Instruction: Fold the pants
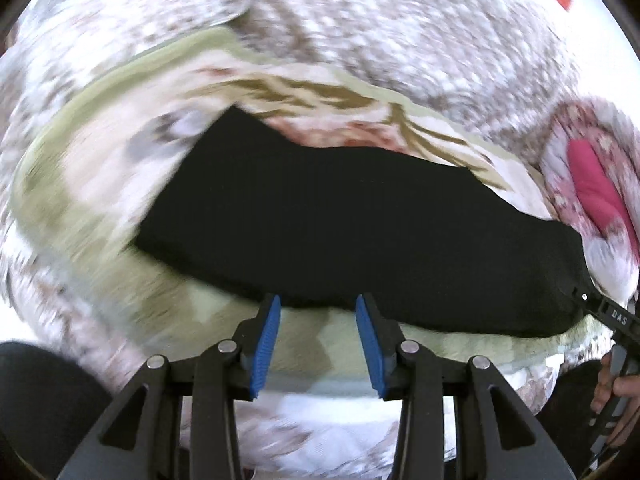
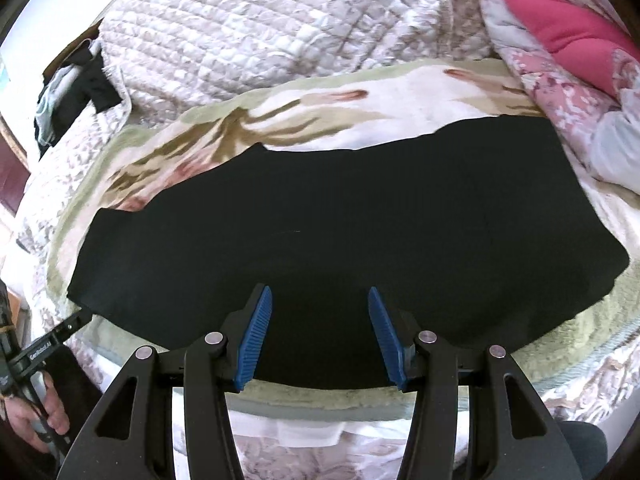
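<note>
The black pants (image 2: 320,216) are spread flat as a long dark band on a flowered blanket (image 2: 280,120) over the bed, folds barely readable in the dark cloth. The right gripper (image 2: 320,312) is held above their near edge, blue pads parted, nothing between them. The left gripper (image 1: 318,316) is poised at the near hem, likewise parted and empty. At twelve o'clock a quilt (image 2: 240,32) is seen; at two o'clock a pink pillow (image 2: 560,32). The left view is smeared by motion.
</note>
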